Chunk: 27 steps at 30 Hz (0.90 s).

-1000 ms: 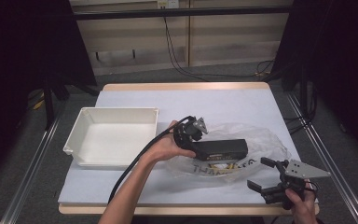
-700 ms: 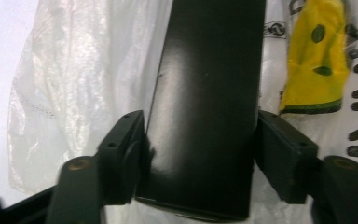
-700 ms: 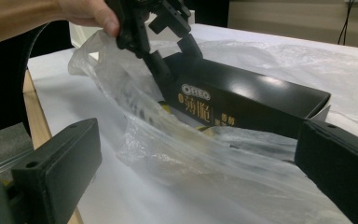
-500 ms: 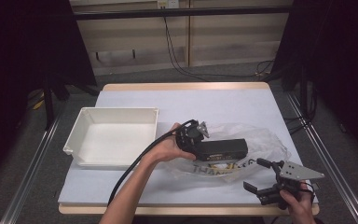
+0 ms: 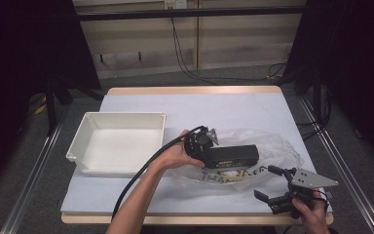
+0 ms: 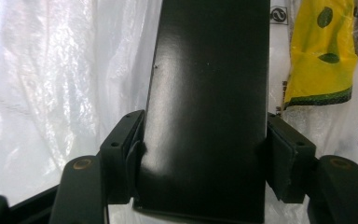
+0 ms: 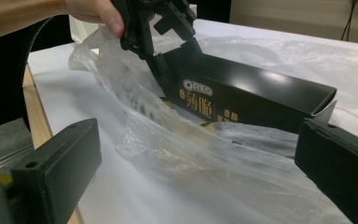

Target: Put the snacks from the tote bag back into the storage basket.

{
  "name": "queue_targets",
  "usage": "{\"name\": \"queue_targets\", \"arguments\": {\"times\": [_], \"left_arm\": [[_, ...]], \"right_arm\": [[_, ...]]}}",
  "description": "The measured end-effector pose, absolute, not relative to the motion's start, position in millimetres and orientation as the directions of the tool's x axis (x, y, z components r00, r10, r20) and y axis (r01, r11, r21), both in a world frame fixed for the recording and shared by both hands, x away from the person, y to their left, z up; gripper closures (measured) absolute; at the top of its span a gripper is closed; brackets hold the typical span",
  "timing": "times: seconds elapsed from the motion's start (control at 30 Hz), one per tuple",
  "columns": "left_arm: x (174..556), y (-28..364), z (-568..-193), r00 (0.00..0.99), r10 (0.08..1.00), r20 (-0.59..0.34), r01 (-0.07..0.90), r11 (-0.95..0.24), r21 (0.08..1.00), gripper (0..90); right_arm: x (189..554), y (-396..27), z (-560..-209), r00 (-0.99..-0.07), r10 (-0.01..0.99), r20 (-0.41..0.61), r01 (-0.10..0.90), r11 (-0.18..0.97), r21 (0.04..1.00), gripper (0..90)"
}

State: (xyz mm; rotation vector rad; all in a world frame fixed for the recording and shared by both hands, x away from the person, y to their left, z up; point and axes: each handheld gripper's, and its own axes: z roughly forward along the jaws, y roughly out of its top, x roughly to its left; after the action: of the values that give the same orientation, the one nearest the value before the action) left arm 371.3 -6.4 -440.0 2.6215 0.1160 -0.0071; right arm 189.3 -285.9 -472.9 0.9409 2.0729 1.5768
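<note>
Gripping the black box [image 5: 233, 156] by one end, left hand-held gripper [image 5: 200, 143]; its length level across the surface, far end rightward; right hand-held gripper [image 5: 277, 187] released.

Box [image 5: 233, 156] over bag [image 5: 277, 148], right of tray [image 5: 78, 146]

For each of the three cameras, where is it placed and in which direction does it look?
High view: fixed above the near edge of the table, looking forward and down on the white tray and plastic bag; both forearms and hands show.
Left gripper view: rides on the left gripper, looking along the black box clamped between its jaws.
Right gripper view: rides on the right gripper, low over the table, facing the bag and box; its open jaws and the left hand show.
All three share the black box and the bag.
</note>
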Motion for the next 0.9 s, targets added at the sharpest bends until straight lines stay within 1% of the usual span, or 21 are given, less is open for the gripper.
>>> {"name": "queue_targets", "arguments": {"times": [0.13, 0.2, 0.27, 0.3, 0.37, 0.43, 0.47, 0.53, 0.63, 0.87, 0.9], "left_arm": [[376, -5, -439, 0.997, 0.071, -0.037, 0.080, -0.867, 0.492, 41.9], [375, -6, -439, 0.995, 0.083, -0.048, 0.096, -0.859, 0.502, 42.2], [373, -6, -438, 0.996, 0.083, -0.039, 0.091, -0.859, 0.503, 42.7], [374, -6, -437, 0.997, 0.064, -0.035, 0.073, -0.870, 0.487, 42.8], [372, -7, -437, 0.996, 0.082, -0.043, 0.093, -0.858, 0.505, 42.9], [373, -7, -436, 0.997, 0.065, -0.038, 0.076, -0.862, 0.501, 43.0], [371, -8, -436, 0.995, 0.079, -0.060, 0.099, -0.849, 0.519, 43.0], [371, -9, -433, 0.996, 0.068, -0.050, 0.084, -0.853, 0.516, 43.0], [371, -10, -430, 0.995, 0.074, -0.065, 0.097, -0.856, 0.507, 42.9], [368, -11, -425, 0.993, 0.082, -0.082, 0.113, -0.834, 0.540, 42.9], [368, -11, -422, 0.995, 0.069, -0.067, 0.094, -0.839, 0.535, 43.0]], "right_arm": [[190, -286, -473, -0.717, 0.689, 0.107, 0.290, 0.154, 0.945, 0.0], [190, -286, -473, -0.716, 0.690, 0.109, 0.292, 0.154, 0.944, 0.0], [190, -286, -473, -0.715, 0.691, 0.107, 0.291, 0.154, 0.944, 0.0], [190, -286, -473, -0.716, 0.690, 0.105, 0.287, 0.155, 0.945, 0.0], [189, -286, -473, -0.706, 0.700, 0.105, 0.287, 0.148, 0.946, 0.0], [189, -287, -473, -0.708, 0.698, 0.106, 0.286, 0.147, 0.947, 0.0], [189, -287, -473, -0.705, 0.701, 0.105, 0.286, 0.145, 0.947, 0.0], [189, -287, -473, -0.706, 0.700, 0.105, 0.286, 0.146, 0.947, 0.0], [189, -287, -473, -0.709, 0.698, 0.105, 0.286, 0.149, 0.946, 0.0], [189, -288, -473, -0.709, 0.698, 0.103, 0.282, 0.147, 0.948, 0.0], [189, -288, -472, -0.709, 0.698, 0.101, 0.281, 0.148, 0.948, 0.0]]}}
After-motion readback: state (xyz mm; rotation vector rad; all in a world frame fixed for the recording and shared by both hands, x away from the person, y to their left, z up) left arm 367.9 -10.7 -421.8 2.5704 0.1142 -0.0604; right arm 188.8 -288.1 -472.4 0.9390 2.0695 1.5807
